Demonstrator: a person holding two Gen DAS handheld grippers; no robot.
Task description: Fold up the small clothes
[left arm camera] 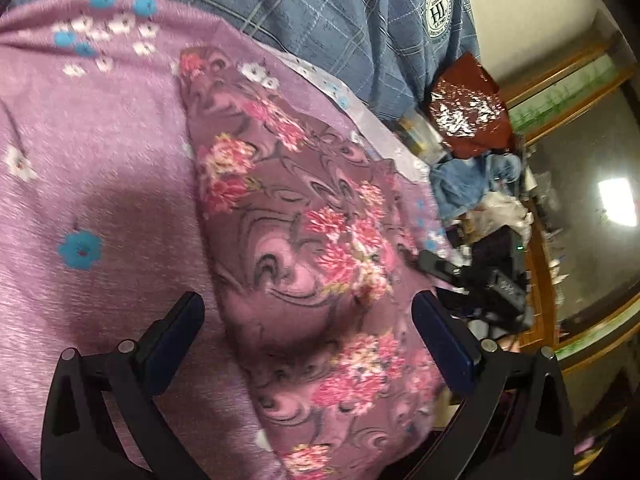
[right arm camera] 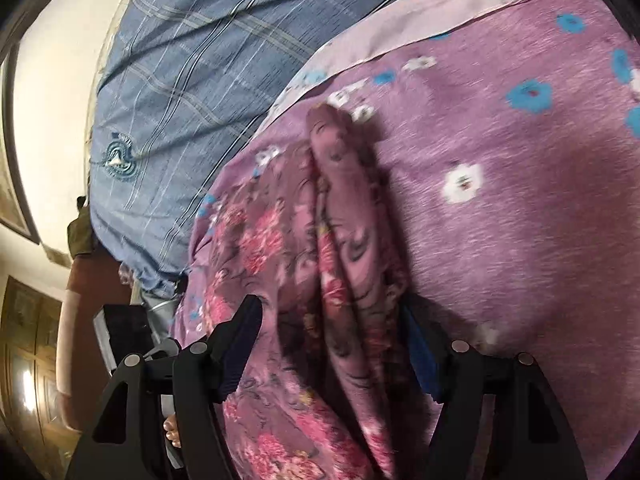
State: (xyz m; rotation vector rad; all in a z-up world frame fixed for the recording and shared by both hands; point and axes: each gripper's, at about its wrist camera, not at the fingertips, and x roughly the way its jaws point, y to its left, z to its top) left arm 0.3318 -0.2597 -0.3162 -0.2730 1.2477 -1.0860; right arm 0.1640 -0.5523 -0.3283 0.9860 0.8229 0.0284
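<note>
Your left gripper (left arm camera: 308,316) stands with its jaws spread wide, one finger on each side of the mauve garment printed with pink flower clusters and dark swirls (left arm camera: 296,216), and neither pad presses on it. Your right gripper (right arm camera: 332,328) is also spread; the gathered edge of the same garment (right arm camera: 344,208) runs up between its fingers. Its right pad is partly hidden by the cloth, so contact there cannot be ruled out, but it does not look like a pinch.

The garment lies on the purple bedsheet dotted with blue and white flowers (left arm camera: 100,152), near the sheet's pale turned-back border. In the left wrist view it reads as a long, narrow band, smooth on top. In the right wrist view several layers stack along one side, which suggests you have at least one lengthwise fold in place.

As I judge it, you are partway: the piece is narrowed and set down, but it is still long, so a crosswise fold or two remains.

Beyond the sheet lies the blue checked fabric with a round badge (left arm camera: 360,20), and a loose heap of other clothes (left arm camera: 480,196) sits off the bed's edge, likely still to be folded.
</note>
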